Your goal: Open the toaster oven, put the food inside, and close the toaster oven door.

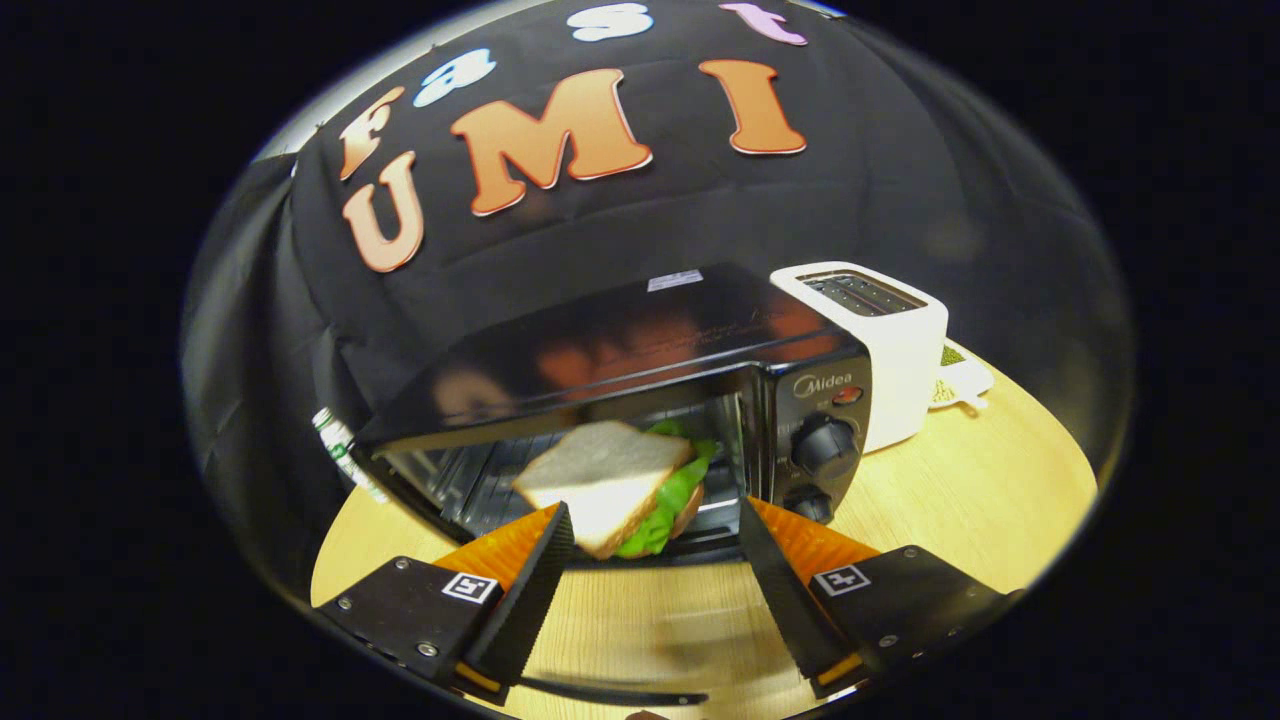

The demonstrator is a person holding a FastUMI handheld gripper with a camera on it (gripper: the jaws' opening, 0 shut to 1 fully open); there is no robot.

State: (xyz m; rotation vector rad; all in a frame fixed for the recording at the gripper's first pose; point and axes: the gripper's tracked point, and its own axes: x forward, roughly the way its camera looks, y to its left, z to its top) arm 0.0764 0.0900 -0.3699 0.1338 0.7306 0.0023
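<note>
Jaws stand wide apart at the bottom of the frame, and nothing is pressed between them: the gripper [655, 525] is open, with a broad gap of bare table [1000, 480] showing between its fingers. Just ahead of the left finger, at frame centre, sits the sandwich [605, 480], white bread on top with green lettuce poking out on its right side. It looks blurred, and whether it rests fully on the rack or half over the front lip cannot be told for certain. It lies in the mouth of the oven [640, 350], whose cavity gapes open at middle frame; the knobs [825, 445] are on its right panel (the door itself, presumably folded down below the opening, is hard to make out). A white toaster [890, 340] stands just beside the oven, at upper right.

By the look of it, two steps are done or nearly so: the oven is open and the food is in or at its mouth, let go. Closing the door is left, and perhaps a nudge of the sandwich deeper first.
</note>
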